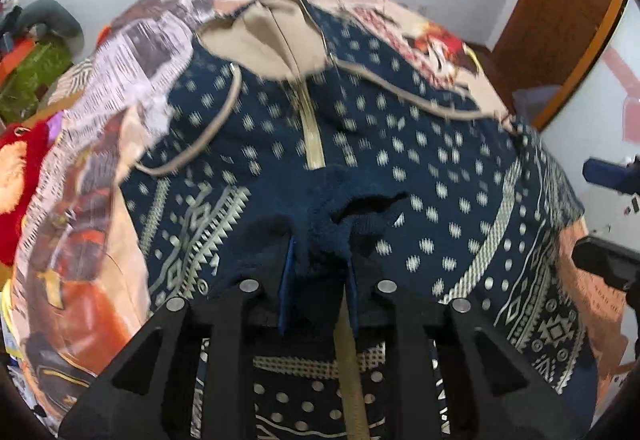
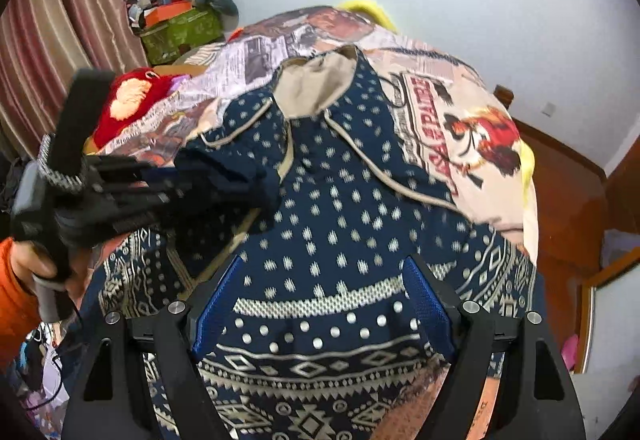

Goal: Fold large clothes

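left gripper point(image 1: 318, 264): clamped, angled down | right gripper point(image 2: 324, 304): jaws spread wide

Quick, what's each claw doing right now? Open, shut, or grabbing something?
Left gripper: shut on a bunched navy bit of the sweater.
Right gripper: open, holding nothing, just above the sweater.

Flat, even room light on both my views, bright off the pale wall point(image 2: 460, 0), no hard shadows and no glare. My left view smears with motion blur: the sweater point(image 1: 360, 144) beyond my left claw point(image 1: 318, 272) shows streaked dots. My right view is sharper ahead of my right claw point(image 2: 324, 280), softer leftward. Fisheye bends everything; corners go black.
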### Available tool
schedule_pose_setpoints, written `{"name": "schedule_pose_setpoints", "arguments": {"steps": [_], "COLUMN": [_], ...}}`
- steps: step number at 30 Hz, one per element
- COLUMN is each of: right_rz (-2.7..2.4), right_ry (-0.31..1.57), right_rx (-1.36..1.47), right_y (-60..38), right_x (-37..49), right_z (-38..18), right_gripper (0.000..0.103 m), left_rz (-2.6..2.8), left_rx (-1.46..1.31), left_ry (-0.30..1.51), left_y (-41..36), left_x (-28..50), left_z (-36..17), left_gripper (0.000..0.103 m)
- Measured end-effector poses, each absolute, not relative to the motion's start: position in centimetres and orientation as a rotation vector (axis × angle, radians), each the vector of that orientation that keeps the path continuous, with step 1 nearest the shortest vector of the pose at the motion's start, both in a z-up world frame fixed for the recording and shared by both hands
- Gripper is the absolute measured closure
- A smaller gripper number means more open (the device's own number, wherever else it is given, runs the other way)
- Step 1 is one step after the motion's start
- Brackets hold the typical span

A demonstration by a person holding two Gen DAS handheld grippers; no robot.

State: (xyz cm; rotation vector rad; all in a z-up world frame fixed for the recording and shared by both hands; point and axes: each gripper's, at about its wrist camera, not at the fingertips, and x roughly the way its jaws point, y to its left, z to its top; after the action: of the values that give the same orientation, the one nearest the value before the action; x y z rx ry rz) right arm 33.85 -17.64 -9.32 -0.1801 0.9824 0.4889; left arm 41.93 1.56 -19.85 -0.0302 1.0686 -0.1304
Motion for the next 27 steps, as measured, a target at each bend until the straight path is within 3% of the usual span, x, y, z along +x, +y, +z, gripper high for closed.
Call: {"name": "schedule_pose_setpoints", "arguments": {"steps": [4,8,16,24,27], "right_rz": [0.498,0.525,0.592,0.547,0.530], "right_ry": [1.025,1.059,1.130,1.243,1.302], "right_rx": [-0.155,-0.111,0.009,0.049,0.090], "right_y": [-17.2,-16.0,-12.7,-9.2,-8.8], "right_x": [34.1,34.5,35.9,37.6,38.4], "right_z": [-10.6,-11.4,-12.4,-16.4,-18.2], "right_gripper": [0.023,0.023,0.023,0.024,0.032], "left_rz": [-0.167,-0.195,-0.081,0.047,0.058], "left_rx": [0.024,0.096,0.038,-0.064,-0.075], "left_ry": [1.112,1.087,1.049,1.136,1.156], "left_y": [1.1,1.7,8.7,16.0,16.9], "left_x": [40.6,39.1,36.6,35.1,34.9], "left_z": [-20.3,-19.0,-17.6,-23.0,-24.9], "left_gripper": [0.051,0.039,0.035,0.034,0.034]}}
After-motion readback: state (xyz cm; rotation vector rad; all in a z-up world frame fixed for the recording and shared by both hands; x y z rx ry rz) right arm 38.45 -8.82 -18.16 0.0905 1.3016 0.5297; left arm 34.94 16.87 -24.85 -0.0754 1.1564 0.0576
